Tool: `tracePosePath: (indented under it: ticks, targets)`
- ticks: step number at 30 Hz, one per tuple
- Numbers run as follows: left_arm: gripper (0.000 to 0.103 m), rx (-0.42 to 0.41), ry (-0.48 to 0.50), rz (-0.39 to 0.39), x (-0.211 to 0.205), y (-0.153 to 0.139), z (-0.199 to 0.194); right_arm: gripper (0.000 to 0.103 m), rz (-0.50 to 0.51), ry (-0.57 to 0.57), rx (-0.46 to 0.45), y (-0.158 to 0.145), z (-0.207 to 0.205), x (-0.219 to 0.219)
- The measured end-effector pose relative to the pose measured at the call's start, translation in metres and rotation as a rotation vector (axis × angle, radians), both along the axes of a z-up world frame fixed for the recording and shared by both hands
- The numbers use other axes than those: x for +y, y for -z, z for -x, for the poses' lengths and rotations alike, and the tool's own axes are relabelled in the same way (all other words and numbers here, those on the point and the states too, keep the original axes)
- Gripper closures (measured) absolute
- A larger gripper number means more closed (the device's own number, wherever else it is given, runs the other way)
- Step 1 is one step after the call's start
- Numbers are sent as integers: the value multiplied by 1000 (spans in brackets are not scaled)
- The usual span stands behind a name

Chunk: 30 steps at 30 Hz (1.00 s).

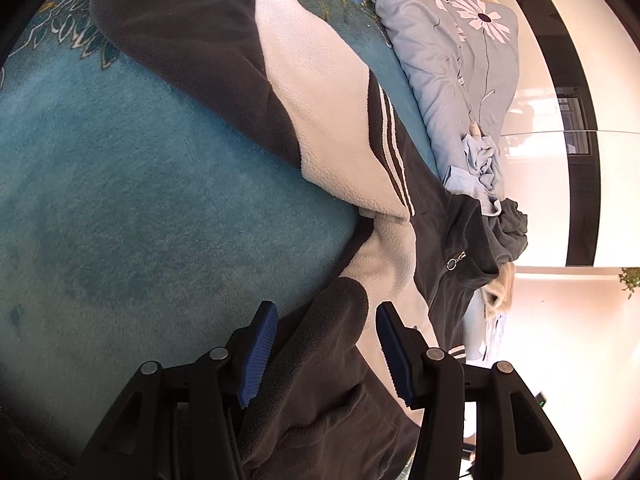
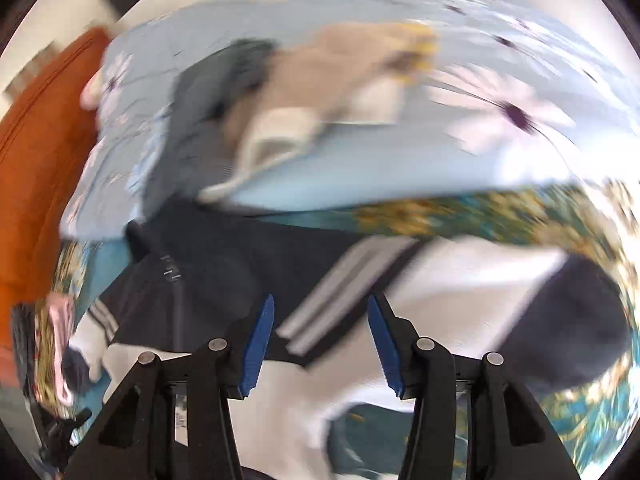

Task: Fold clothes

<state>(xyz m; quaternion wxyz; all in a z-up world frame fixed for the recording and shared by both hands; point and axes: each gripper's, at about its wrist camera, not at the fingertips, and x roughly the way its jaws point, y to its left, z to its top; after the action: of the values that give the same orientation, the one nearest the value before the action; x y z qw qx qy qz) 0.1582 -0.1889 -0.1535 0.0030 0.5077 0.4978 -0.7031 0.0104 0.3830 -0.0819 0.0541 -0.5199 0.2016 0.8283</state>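
The jacket (image 1: 328, 112) lies spread on the teal blanket (image 1: 140, 184) of the bed. The left gripper (image 1: 326, 354) has its jaws apart, a dark sleeve cuff (image 1: 340, 312) loose between them; close firmly before lifting. The right gripper (image 2: 320, 344), jaws apart and empty, hovers over the striped shoulder; steady it first.

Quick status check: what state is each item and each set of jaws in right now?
Dark grey and cream fleece jacket: spread on the teal blanket, unfolded, zip closed.
Left gripper: jaws apart, dark sleeve between them.
Right gripper: jaws apart, holding nothing.
Light blue floral quilt: rumpled.
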Motion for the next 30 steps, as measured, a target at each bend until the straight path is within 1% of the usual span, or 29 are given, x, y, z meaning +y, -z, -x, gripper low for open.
tracePosePath:
  ticks: [3, 5, 7, 9, 12, 15, 18, 21, 22, 23, 25, 26, 27, 28, 30]
  targets:
    - [48, 9, 14, 19, 4, -7, -4, 53, 64, 365, -13, 17, -80, 104]
    - [47, 11, 16, 32, 6, -12, -6, 53, 116, 533, -17, 27, -126, 155]
    - [47, 7, 16, 49, 7, -15, -8, 53, 168, 638, -34, 41, -152, 186]
    - [47, 1, 10, 73, 8, -18, -10, 53, 216, 708, -30, 55, -166, 202]
    - [47, 0, -11, 92, 7, -21, -14, 53, 306, 768, 39, 64, -167, 212]
    - [47, 1, -34, 94, 5, -23, -18, 53, 368, 772, 84, 66, -149, 213]
    - [47, 6, -47, 97, 4, -24, -20, 53, 386, 761, 67, 72, -132, 210]
    - [47, 9, -56, 87, 3, -24, -21, 55, 374, 796, 50, 76, -129, 207]
    - [47, 10, -58, 82, 2, -23, -21, 65, 384, 805, 48, 78, -130, 207]
    - [47, 9, -59, 76, 2, -22, -21, 77, 391, 804, 44, 78, -131, 207]
    - [47, 9, -54, 62, 2, -21, -20, 87, 394, 791, 53, 72, -130, 205]
    - [47, 11, -48, 56, 2, -20, -19, 90, 378, 772, 64, 63, -128, 202]
    - [47, 15, -40, 52, 3, -20, -18, 91, 339, 738, 76, 50, -124, 197]
    - [47, 20, -28, 53, 4, -21, -16, 91, 272, 685, 89, 33, -115, 188]
    - [47, 28, -2, 68, 8, -23, -13, 92, 94, 526, 143, -11, -93, 155]
